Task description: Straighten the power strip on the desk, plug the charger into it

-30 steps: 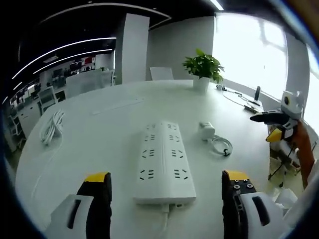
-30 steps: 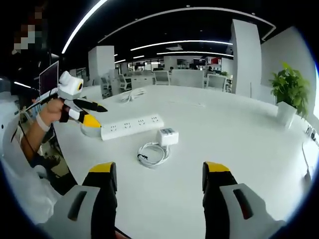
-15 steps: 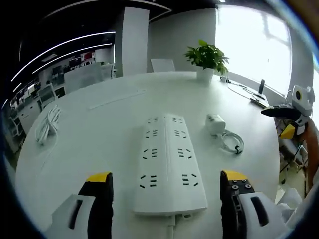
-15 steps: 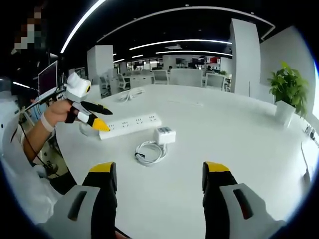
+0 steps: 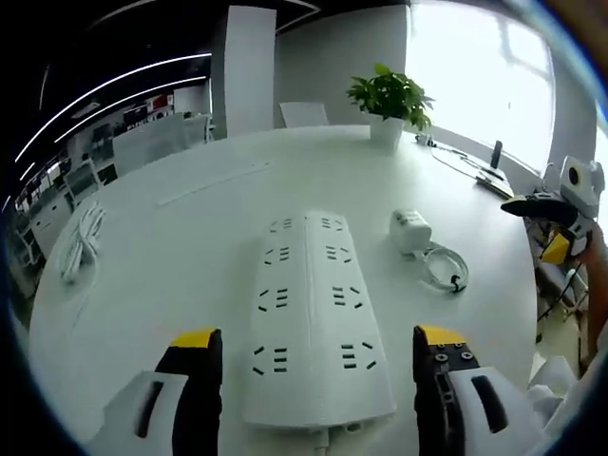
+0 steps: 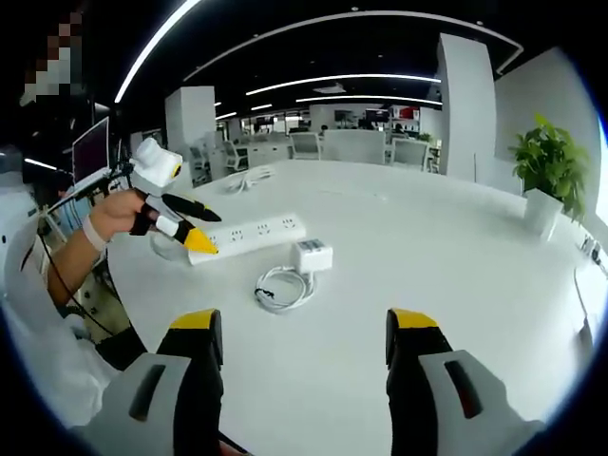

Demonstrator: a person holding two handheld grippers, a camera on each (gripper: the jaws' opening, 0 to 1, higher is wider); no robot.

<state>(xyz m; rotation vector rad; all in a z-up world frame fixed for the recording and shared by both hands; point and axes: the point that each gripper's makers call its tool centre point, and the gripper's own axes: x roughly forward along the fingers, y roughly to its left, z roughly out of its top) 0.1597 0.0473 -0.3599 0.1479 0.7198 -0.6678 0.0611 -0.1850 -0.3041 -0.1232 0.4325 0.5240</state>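
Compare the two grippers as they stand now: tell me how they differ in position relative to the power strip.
The left gripper is at the power strip, its open jaws straddling the near end; the right gripper hangs over bare desk, away from the strip. The left gripper faces along the strip's length; the right gripper looks toward the charger and its coiled cable. Both are open, yellow-tipped and holding nothing.

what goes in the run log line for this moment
left hand-held gripper: open, straddling power strip end | right hand-held gripper: open, empty | charger: unplugged on desk
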